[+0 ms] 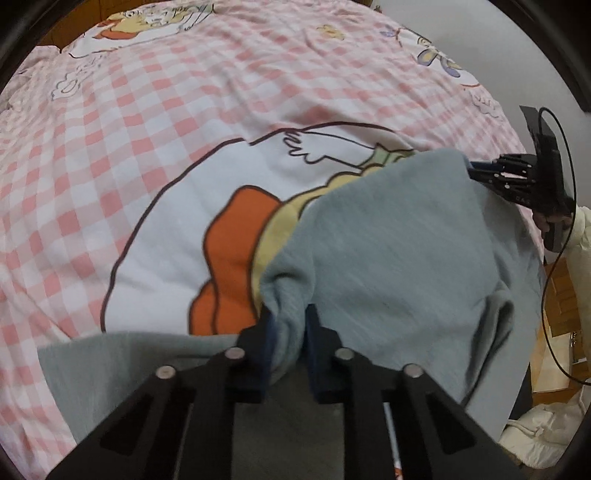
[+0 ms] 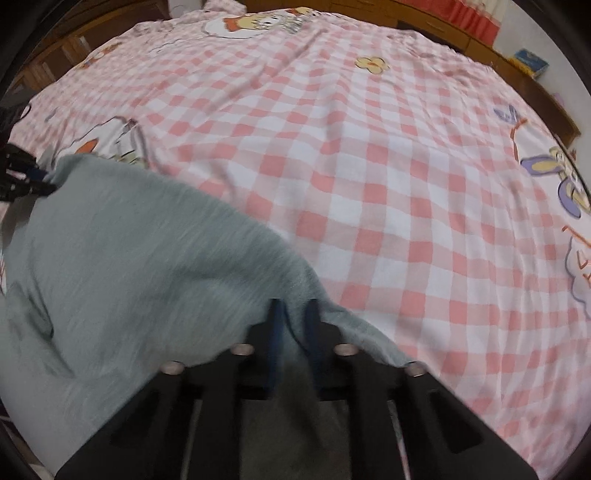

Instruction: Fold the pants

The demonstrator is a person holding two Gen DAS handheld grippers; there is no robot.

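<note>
Pinching grey pants (image 1: 388, 236), both claws closed.

A pink-and-white checked bedsheet (image 2: 369, 192) printed with cartoon ducks and a yellow flower (image 2: 373, 64) covers the bed. Wooden furniture (image 2: 436, 26) runs along its far edge, with red curtains (image 2: 476, 18) and a blue box (image 2: 530, 62) beyond the far right corner.

left tool (image 1: 288, 325): clamped, angled down | right tool (image 2: 293, 321): clamped, angled down
</note>
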